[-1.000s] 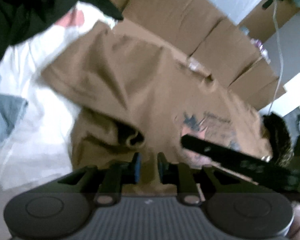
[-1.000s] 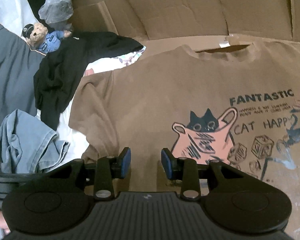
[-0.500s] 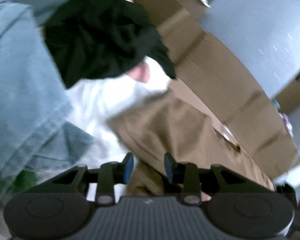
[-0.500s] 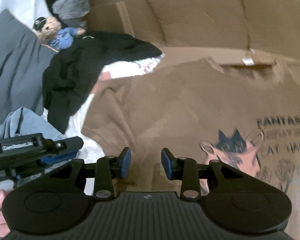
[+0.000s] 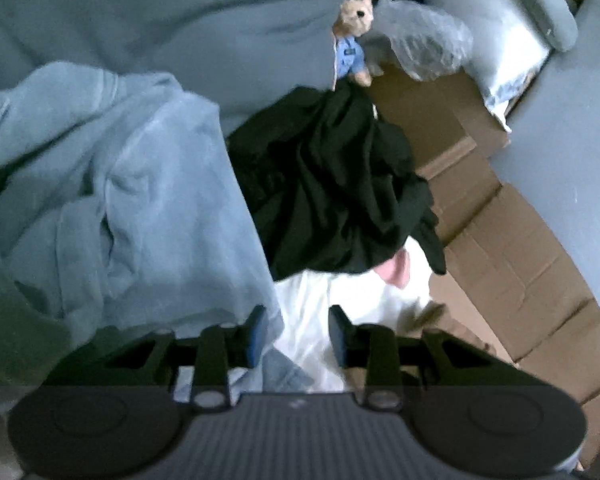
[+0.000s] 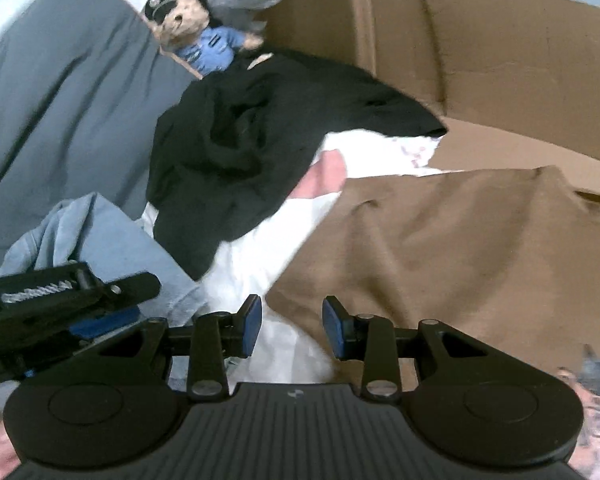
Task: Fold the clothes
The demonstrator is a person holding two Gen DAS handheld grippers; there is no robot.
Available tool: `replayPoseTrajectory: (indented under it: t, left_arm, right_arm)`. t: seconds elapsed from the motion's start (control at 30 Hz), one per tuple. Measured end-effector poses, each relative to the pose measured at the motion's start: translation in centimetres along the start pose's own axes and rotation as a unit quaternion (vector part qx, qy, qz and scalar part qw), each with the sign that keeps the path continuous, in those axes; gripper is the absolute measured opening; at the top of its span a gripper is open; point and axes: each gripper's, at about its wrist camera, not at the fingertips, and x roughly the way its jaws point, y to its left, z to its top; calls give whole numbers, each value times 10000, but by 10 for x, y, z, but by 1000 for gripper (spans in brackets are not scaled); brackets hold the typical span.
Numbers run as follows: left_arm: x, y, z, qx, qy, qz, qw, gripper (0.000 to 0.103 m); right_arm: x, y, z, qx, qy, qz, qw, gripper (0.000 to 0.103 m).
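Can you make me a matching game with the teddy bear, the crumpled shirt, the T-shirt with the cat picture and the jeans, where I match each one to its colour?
Things:
1. teddy bear
2. crumpled shirt
3. T-shirt
4. jeans

Colours:
A. brown
B. faded light blue
C. black
D. tan fur, bright blue outfit, dark cap

Pairs: 1-D, 2-C, 3-A, 4-B
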Motion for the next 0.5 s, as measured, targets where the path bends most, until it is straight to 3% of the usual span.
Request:
replayPoseTrajectory:
  t: [0.13,0.2,0.5]
  left_arm:
    - [-1,9,1,-220,13,-29,9998,35]
    - [-4,12,2,-275,-11,-18,9996,35]
    - [4,19,2,-405,113,-110,9991,35]
  right_arm:
    - [20,12,0,66,82,-16,9999,42]
    - [29,15,1,119,126,-104,9998,47]
    - [65,-5,4,752,430,-271,9959,48]
